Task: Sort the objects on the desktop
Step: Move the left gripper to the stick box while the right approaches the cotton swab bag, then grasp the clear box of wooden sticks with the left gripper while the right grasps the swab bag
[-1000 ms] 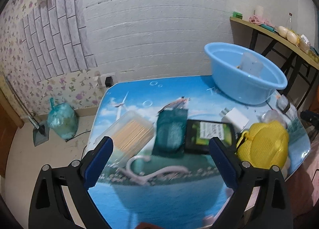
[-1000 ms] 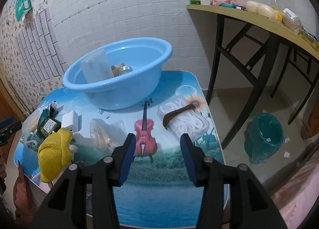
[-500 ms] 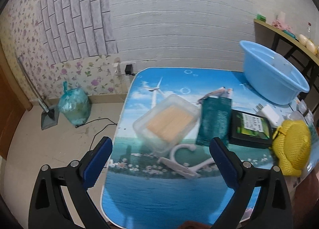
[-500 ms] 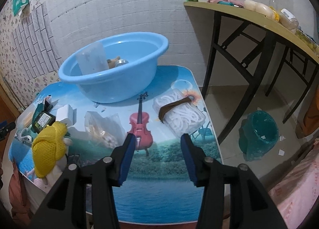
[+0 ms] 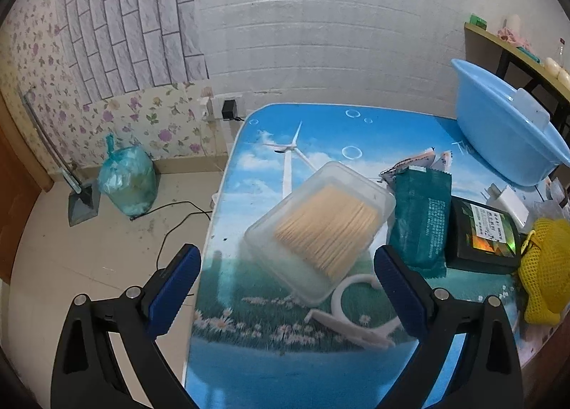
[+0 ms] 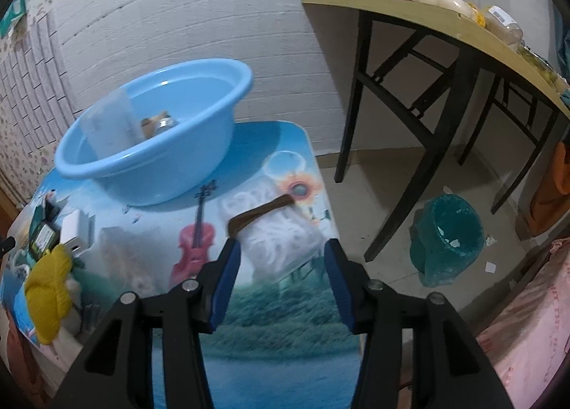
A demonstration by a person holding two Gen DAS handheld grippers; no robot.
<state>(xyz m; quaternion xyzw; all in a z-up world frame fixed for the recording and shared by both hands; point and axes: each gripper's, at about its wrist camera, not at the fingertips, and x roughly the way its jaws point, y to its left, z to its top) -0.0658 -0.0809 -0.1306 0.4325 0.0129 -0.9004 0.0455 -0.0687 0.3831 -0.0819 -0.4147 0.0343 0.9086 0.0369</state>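
Hovering over the printed table, your left gripper gapes wide and empty, the clear box of toothpicks lying just beyond and between its fingertips, beside the green packet. Your right gripper is spreading its jaws, nothing pressed between them; the clear box of white loops sits just ahead, near the blue basin.

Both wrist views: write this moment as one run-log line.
left gripper: open, over toothpick box | right gripper: opening, empty, facing white bundle
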